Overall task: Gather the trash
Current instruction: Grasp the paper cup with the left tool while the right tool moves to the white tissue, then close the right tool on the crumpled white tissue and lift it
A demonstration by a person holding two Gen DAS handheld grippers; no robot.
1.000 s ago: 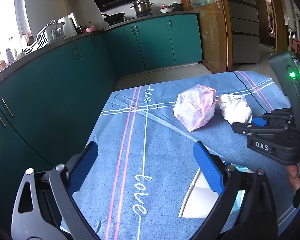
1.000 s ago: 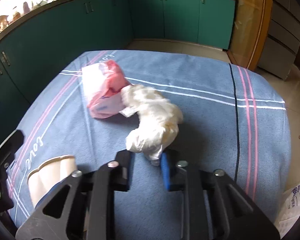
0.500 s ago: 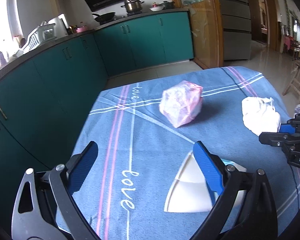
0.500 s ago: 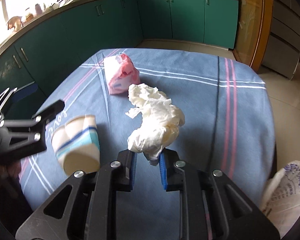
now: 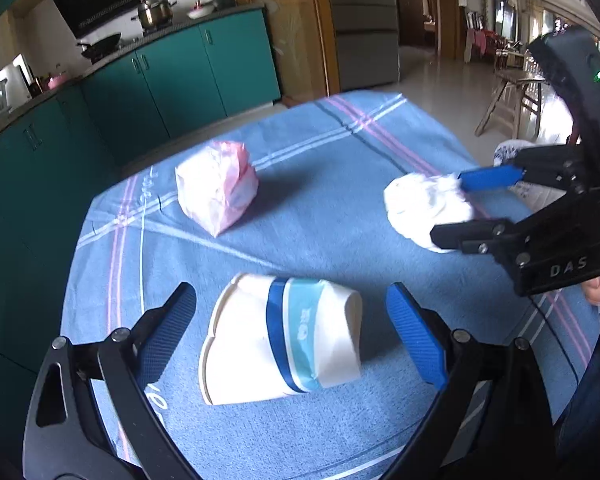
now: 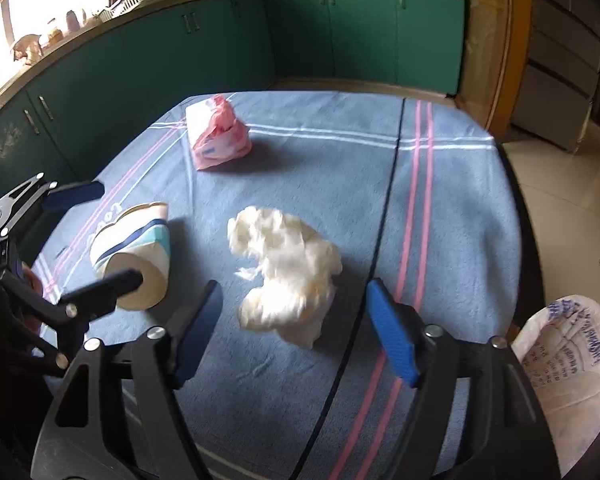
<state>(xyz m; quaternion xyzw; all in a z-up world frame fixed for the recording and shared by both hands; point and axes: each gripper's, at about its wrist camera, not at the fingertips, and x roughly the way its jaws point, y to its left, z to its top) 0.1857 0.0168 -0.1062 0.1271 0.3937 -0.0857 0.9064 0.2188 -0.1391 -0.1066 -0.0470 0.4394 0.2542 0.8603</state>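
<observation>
A crumpled white tissue wad (image 6: 288, 276) lies on the blue tablecloth (image 6: 460, 200) just ahead of my right gripper (image 6: 294, 334). Its jaws are opening, and the pads stand clear of the wad on both sides. A squashed paper cup (image 5: 280, 340) with blue bands lies on its side between the fingers of my open left gripper (image 5: 292, 332), untouched. A pink and white plastic bag (image 5: 216, 188) sits further back on the cloth. In the left wrist view the right gripper (image 5: 472, 208) flanks the tissue wad (image 5: 424, 208).
A white printed trash bag (image 6: 568, 360) stands open off the table's right edge. Green kitchen cabinets (image 6: 340, 36) run along the back and left. Tiled floor (image 6: 560, 184) lies to the right. A wooden stool (image 5: 508, 104) stands beyond the table.
My right gripper has opened and let go of the tissue wad, which now rests on the cloth. The left gripper has swung so the cup lies between its fingers.
</observation>
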